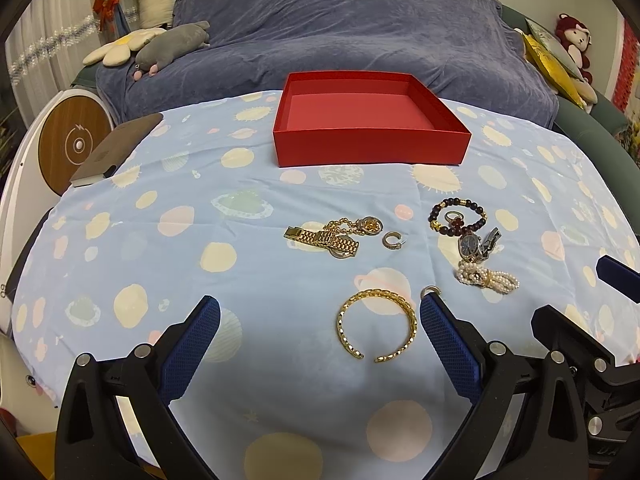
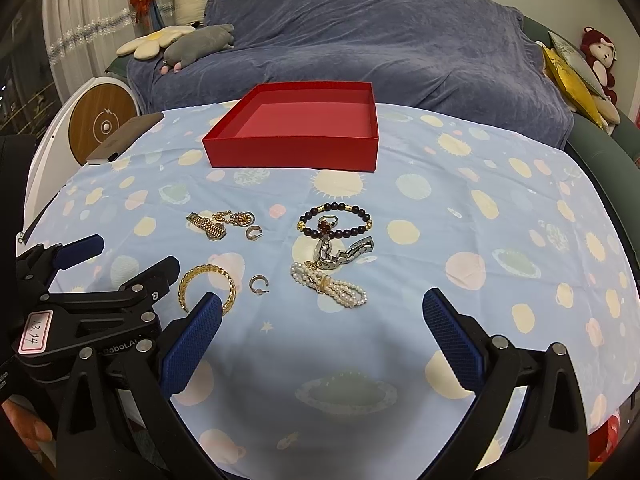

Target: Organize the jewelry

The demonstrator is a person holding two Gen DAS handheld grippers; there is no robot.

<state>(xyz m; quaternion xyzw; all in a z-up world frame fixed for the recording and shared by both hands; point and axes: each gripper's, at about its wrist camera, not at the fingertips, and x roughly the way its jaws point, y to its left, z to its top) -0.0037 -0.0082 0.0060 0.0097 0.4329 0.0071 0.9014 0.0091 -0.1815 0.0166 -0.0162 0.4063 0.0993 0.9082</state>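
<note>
Sofa [image 1: 360,20]: upper part of both views, under a blue-grey throw, soft toys at its ends
Table cloth [image 1: 160,260]: pale blue with planet and sun print, fills the middle of both views; all the jewelry lies on it
Red box [image 1: 370,148]: open, shallow, upper centre of the left view, left of centre in the right view; pink floor bare, nothing inside
Left gripper [image 1: 320,322]: lower edge of its own view, blue pads spread wide, holding nothing; the gold bangle lies on the cloth between its fingers, nearer the one at frame right
Right gripper [image 2: 322,316]: lower edge of its own view, pads equally wide apart, empty; it hangs just short of the pearl bracelet
Progress: judged not yet begun, since every piece is on the cloth and the box is empty; all pieces are left to move
Gold bangle [image 1: 378,324]: open cuff of linked segments, gap toward the camera, lower centre of the left view
Pearl bracelet [image 2: 330,284]: several white strands bunched with a gold clasp, centre of the right view
Bead bracelet [image 2: 336,220]: dark beads with gold spacers, above the pearls; a ring with a red stone [image 2: 328,222] sits inside its loop
Silver watch [image 1: 474,246]: dark dial, metal band folded, between beads and pearls
Gold watch [image 1: 324,238]: link band heaped with a gold chain, centre of the left view
Hoop earrings: one [image 1: 390,240] just right of the gold watch, the other [image 2: 258,284] between bangle and pearls
</note>
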